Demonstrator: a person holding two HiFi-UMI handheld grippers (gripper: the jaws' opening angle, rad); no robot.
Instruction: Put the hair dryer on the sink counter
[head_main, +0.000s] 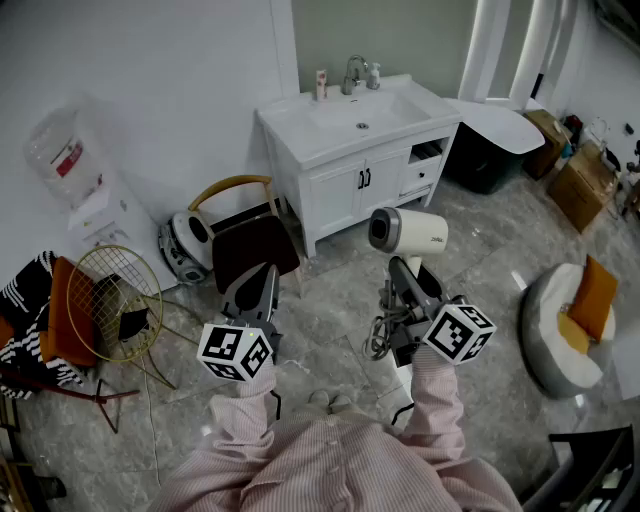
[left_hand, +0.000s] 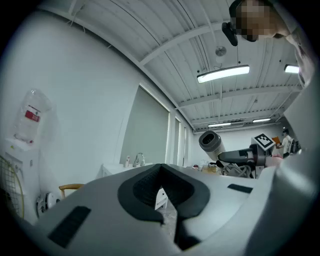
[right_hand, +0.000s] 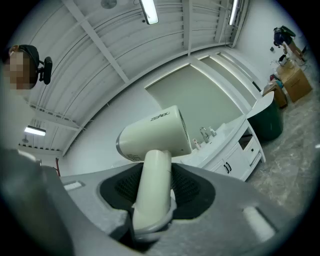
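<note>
The right gripper (head_main: 403, 272) has its jaws clamped on the handle of the hair dryer (head_main: 408, 231), held above the floor near the sink surface (head_main: 300, 128), while the left gripper (head_main: 252, 292) has its jaws together, empty.

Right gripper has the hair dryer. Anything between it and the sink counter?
Nothing visible. The hair dryer, held in the right gripper, faces bare floor up to the sink counter. The chair stands left of that path, and the faucet and small bottles sit at the counter's back edge.
</note>
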